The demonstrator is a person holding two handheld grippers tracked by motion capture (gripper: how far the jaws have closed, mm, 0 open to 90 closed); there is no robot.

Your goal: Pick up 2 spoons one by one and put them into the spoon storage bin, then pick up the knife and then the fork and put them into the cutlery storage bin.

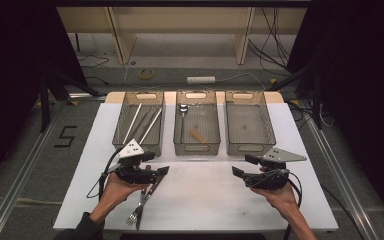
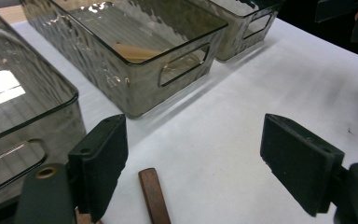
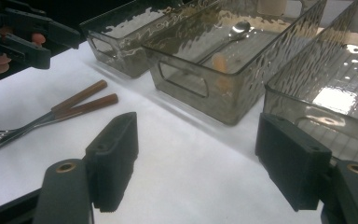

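Left gripper (image 1: 155, 169) jaws wide apart, empty, hovering over the brown handles of the fork (image 1: 139, 207) and knife (image 1: 148, 192) lying on the white table (image 1: 205, 200). One handle tip lies between and just below the jaws in the left gripper view; the rest is cut off. Right gripper (image 1: 244, 166) also wide open, empty, well apart to the side. Fork and knife overlap, hard to separate.

In the left gripper view, a brown-handled utensil (image 2: 154, 196) runs off the bottom edge, its head unseen. The middle bin's (image 1: 195, 148) small brown object (image 1: 198, 135) is too small to identify.
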